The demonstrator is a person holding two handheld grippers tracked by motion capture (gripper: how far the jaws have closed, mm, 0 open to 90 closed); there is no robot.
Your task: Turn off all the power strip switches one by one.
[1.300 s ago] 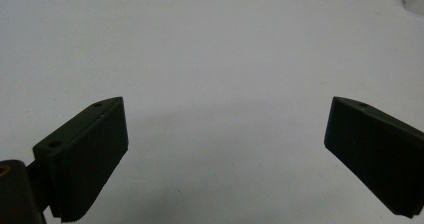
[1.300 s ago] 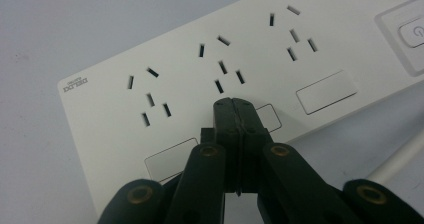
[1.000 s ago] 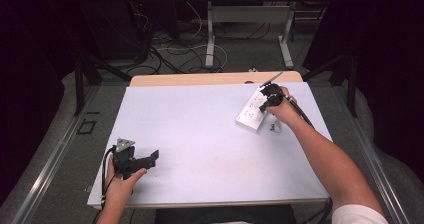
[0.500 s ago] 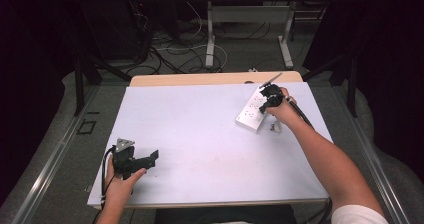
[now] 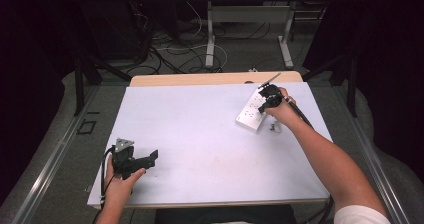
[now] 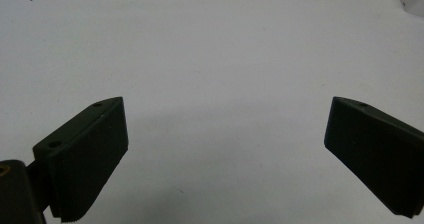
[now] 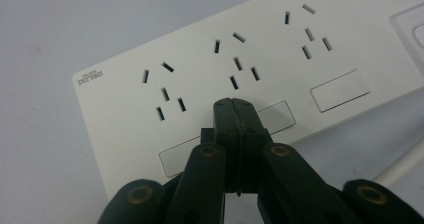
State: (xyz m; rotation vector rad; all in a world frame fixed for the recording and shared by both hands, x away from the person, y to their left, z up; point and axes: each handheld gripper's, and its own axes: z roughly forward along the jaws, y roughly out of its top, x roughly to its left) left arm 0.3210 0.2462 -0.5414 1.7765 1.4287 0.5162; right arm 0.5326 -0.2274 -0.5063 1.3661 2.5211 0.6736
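A white power strip [image 5: 249, 116] lies at the right of the white table [image 5: 200, 134]. In the right gripper view, the power strip [image 7: 200, 59] shows three socket groups with flat rectangular switches below them. My right gripper [image 7: 233, 104] is shut with nothing between its jaws, and its tips sit over the middle switch; whether they touch it I cannot tell. In the high view, the right gripper [image 5: 263, 106] is at the strip's near edge. My left gripper [image 5: 151, 159] rests at the table's front left. Its black jaws [image 6: 227, 114] stand wide open over bare table.
A small grey plug piece [image 5: 273, 127] lies just beside the strip, under the right wrist. A white cable [image 7: 400, 169] runs off the strip. A wooden tabletop edge [image 5: 215, 78] borders the far side, with desk legs and floor cables beyond.
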